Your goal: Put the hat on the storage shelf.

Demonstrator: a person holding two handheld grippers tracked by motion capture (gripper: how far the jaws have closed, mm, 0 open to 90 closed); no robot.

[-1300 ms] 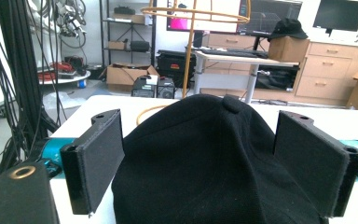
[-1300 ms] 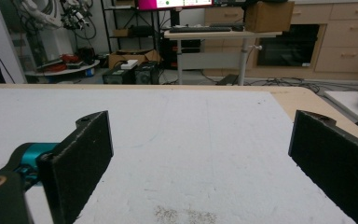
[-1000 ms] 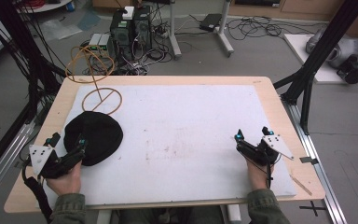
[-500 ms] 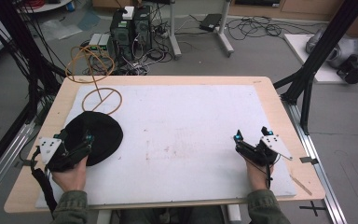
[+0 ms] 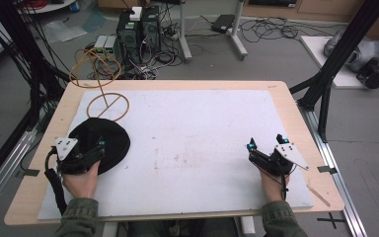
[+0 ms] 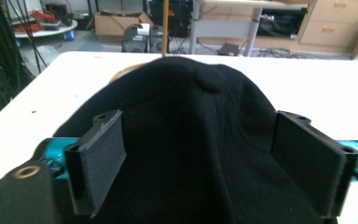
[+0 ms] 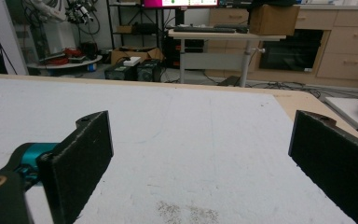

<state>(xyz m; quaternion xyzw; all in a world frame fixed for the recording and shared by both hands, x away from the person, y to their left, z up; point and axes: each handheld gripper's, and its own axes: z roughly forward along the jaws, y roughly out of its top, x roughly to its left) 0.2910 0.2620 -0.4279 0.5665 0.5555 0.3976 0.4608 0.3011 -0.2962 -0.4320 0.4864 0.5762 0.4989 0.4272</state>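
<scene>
**Black cap at the counter's left, left tool over its near edge**

The black cap [image 5: 100,143] lies on the white counter [image 5: 197,143]. The left tool [image 5: 98,152] straddles its near edge, jaws apart; the cap's near rim is cut off. The right tool [image 5: 266,147], well apart from the cap, stands open over bare counter.

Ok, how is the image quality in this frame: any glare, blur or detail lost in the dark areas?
High view: even light, soft shadows, black hat reads as a flat dark blob. Left gripper view: white table nearly blown out, hat's knit and top button visible, near claw pads slightly soft. Right gripper view: table texture clear, pads soft, background fairly sharp.
</scene>
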